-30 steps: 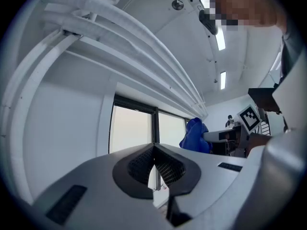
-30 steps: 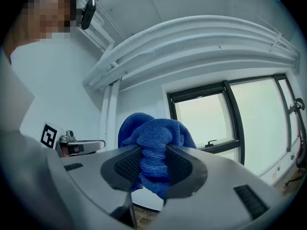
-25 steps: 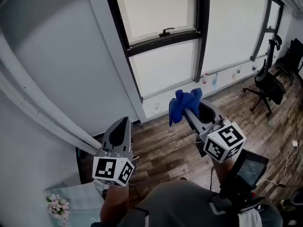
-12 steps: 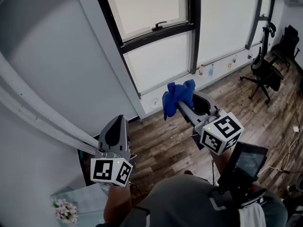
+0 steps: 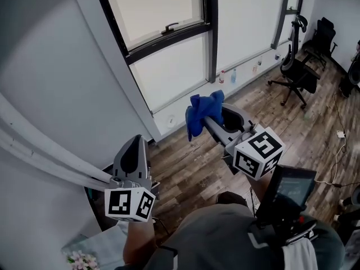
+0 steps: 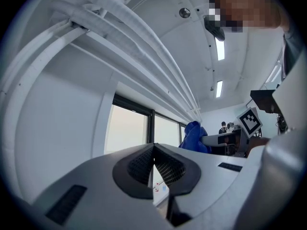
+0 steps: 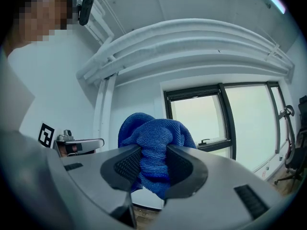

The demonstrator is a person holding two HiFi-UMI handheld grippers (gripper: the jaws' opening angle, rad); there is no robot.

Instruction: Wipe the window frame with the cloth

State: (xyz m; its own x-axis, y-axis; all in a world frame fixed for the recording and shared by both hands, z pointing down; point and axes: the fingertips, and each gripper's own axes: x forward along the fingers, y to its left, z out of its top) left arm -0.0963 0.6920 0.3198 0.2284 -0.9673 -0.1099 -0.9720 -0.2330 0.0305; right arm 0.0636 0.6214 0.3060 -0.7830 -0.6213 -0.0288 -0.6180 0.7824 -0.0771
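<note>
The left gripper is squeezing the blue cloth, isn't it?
No, it is the right gripper that is squeezing the blue cloth; the right gripper view shows it pinched between the jaws. The left gripper is shut on nothing.

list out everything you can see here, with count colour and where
window frame: 1, black, in the white wall ahead
window handle: 1, dark, on the frame's cross bar
cloth: 1, blue, bunched between the right gripper's jaws
bottles: several, small, on the floor along the window wall
office chair: at least 1, black, on the floor at right
pipes: several, white, running along the left wall
wood floor: brown planks, below the window
flowers: 1 bunch, pale pink, bottom left corner
left gripper: grey, jaws together, empty, low left
right gripper: grey, clamped on the cloth, raised toward the window
</note>
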